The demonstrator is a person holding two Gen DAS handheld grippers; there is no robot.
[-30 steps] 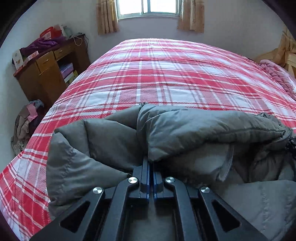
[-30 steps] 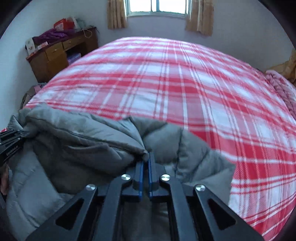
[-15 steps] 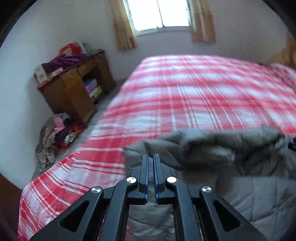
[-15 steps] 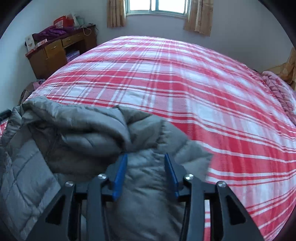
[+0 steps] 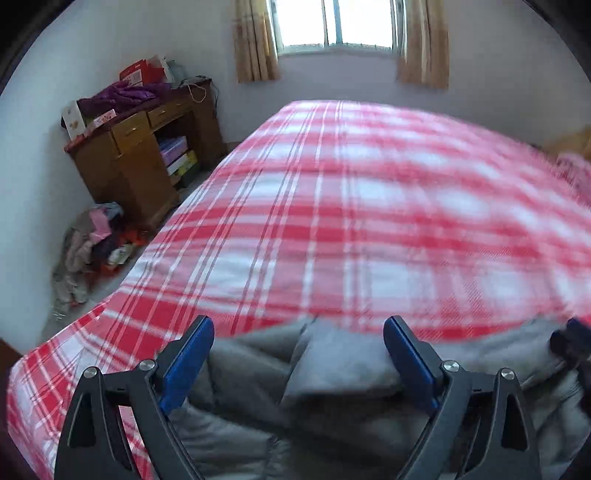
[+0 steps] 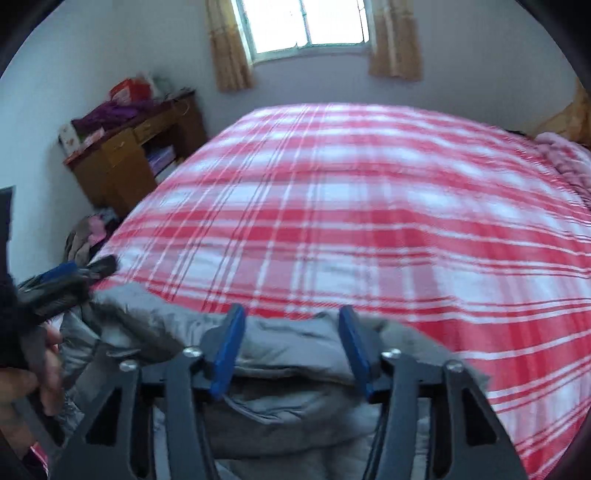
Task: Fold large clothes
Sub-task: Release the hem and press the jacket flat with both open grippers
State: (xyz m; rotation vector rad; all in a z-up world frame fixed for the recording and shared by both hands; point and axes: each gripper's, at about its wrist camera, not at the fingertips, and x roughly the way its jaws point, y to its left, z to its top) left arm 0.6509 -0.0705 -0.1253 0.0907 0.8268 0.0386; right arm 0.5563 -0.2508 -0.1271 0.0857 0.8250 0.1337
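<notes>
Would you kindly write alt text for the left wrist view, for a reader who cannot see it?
The left tool stands open above a rumpled grey padded jacket at the near edge of a red and white plaid bed. Beyond are a wooden desk piled with things, clothes on the floor, and a curtained window.

1. The jacket (image 5: 332, 373) lies on the near edge of the bed (image 5: 369, 206).
2. The left tongs (image 5: 298, 360) hang over the jacket's left part, the right tongs (image 6: 291, 349) over its right part, side by side.
3. A desk (image 5: 136, 162) stands against the wall left of the bed, with clothes and boxes heaped on its tabletop.
4. A clothes pile (image 5: 92, 247) lies on the floor before the desk, beside the bed.
5. A window (image 5: 336, 22) sits in the wall behind the bed, between curtains.
</notes>
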